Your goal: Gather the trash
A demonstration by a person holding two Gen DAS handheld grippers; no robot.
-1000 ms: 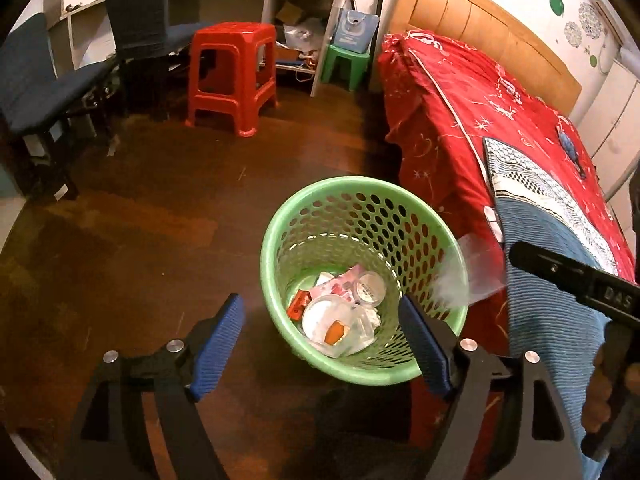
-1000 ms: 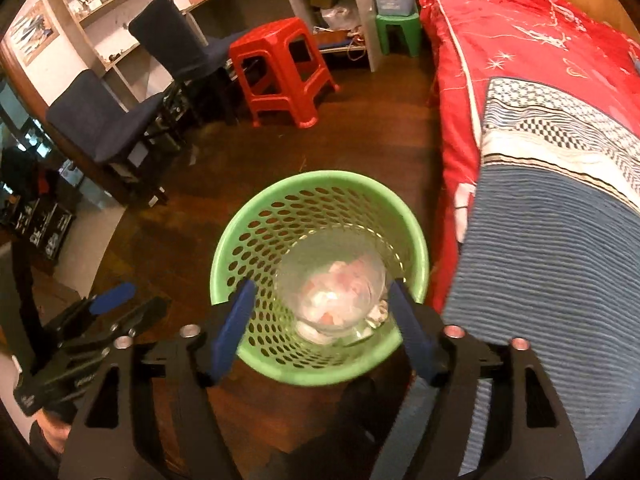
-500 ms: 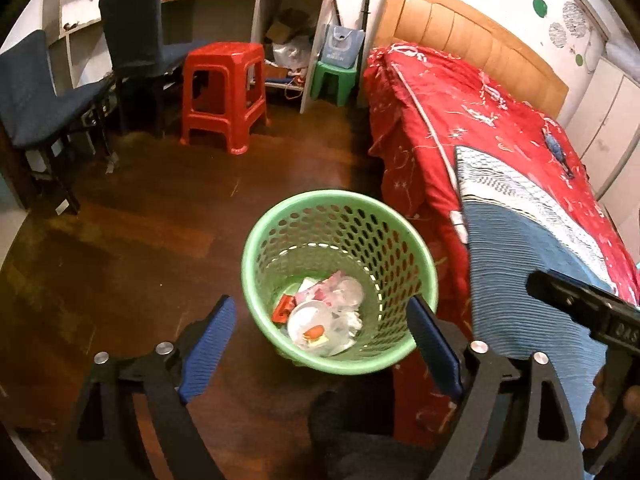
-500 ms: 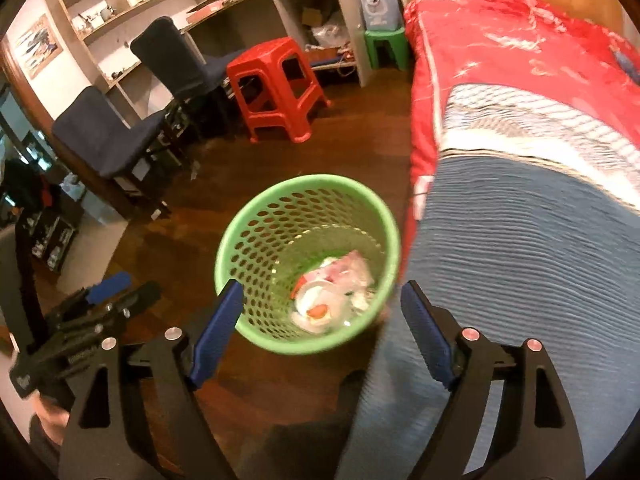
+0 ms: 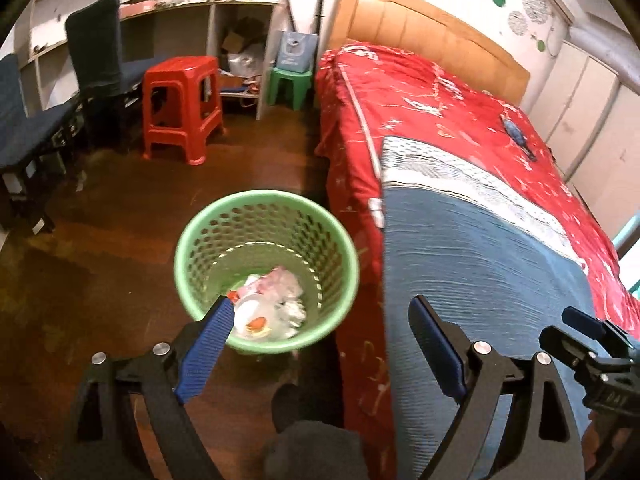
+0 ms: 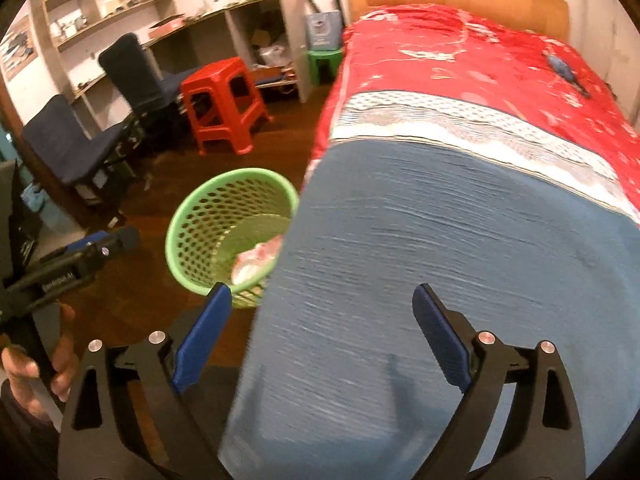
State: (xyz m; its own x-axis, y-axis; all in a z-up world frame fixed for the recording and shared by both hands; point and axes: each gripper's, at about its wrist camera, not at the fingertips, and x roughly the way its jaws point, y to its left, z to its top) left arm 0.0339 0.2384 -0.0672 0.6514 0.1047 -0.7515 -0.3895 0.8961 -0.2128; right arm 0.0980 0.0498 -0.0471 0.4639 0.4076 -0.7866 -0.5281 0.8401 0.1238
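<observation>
A green perforated basket [image 5: 192,240] stands on the wooden floor beside the bed. White, pink and clear plastic trash [image 5: 272,304] lies in its bottom. My left gripper [image 5: 320,312] hangs open above the gap between basket and bed, with nothing between its blue pads. My right gripper [image 6: 322,302] is over the blue blanket [image 6: 460,240], its jaws still opening and empty. The basket [image 6: 188,224] sits to its left, half hidden by the bed edge. In the right wrist view a hand holds the left gripper [image 6: 96,246] at the left edge.
The bed with a red cover [image 5: 420,92] and wooden headboard [image 5: 420,28] fills the right side. A red stool [image 5: 182,108], a small green stool [image 5: 290,86], dark chairs [image 5: 100,60] and shelving [image 6: 120,0] stand along the far wall. A small dark blue object [image 5: 516,134] lies on the bed.
The clear cup that my right gripper held over the basket is now in the basket. Both grippers have pulled back and up, swinging right toward the bed. Right jaws have widened.
</observation>
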